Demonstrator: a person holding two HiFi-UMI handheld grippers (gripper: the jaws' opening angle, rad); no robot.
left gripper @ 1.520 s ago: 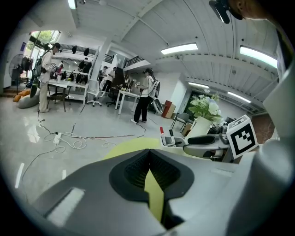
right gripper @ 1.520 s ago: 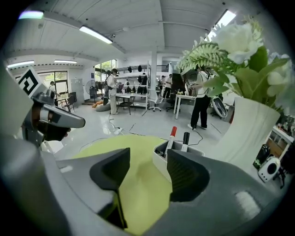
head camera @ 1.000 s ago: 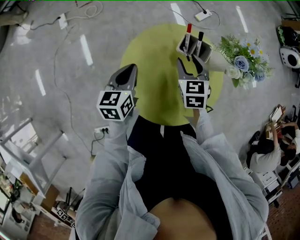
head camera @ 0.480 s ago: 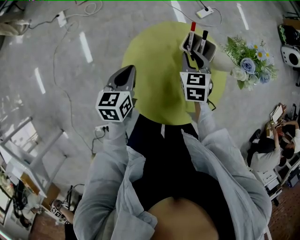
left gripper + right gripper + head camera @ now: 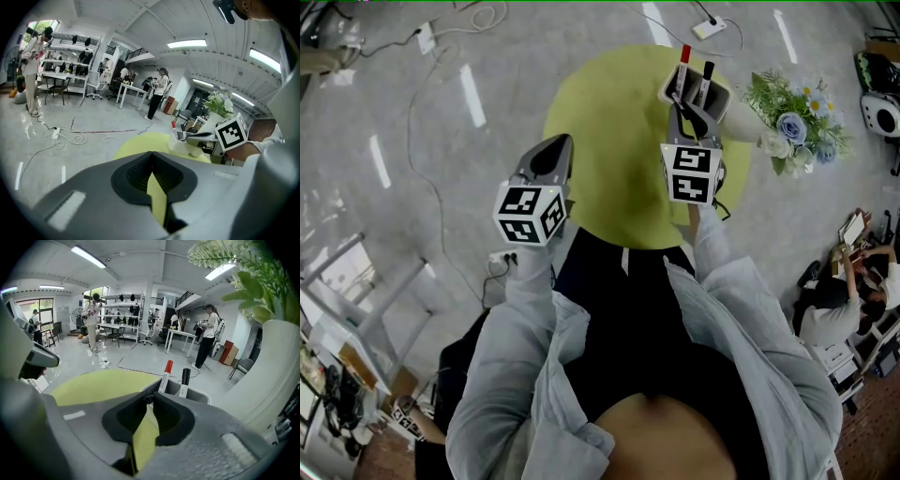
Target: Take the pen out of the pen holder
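Pens: red-capped marker [image 5: 165, 376] and black-capped marker [image 5: 184, 380] stand tilted in the pale pen holder [image 5: 724, 98], at the far right of the round yellow-green table [image 5: 609, 141]. A flower vase [image 5: 792, 122] crowds its right side, with open surface to its left. Right gripper [image 5: 682, 103] sits at the holder's near rim, jaws closing, nearly together on a small dark piece [image 5: 147, 398] too small to identify. Left gripper [image 5: 551, 148] is pressed together, empty, at the table's left edge.

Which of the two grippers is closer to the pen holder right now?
Right. The right gripper is at the pen holder's near rim, its jaws closing and almost together, with nothing clearly between them. The left gripper hangs well apart from it, over the round table's other edge.
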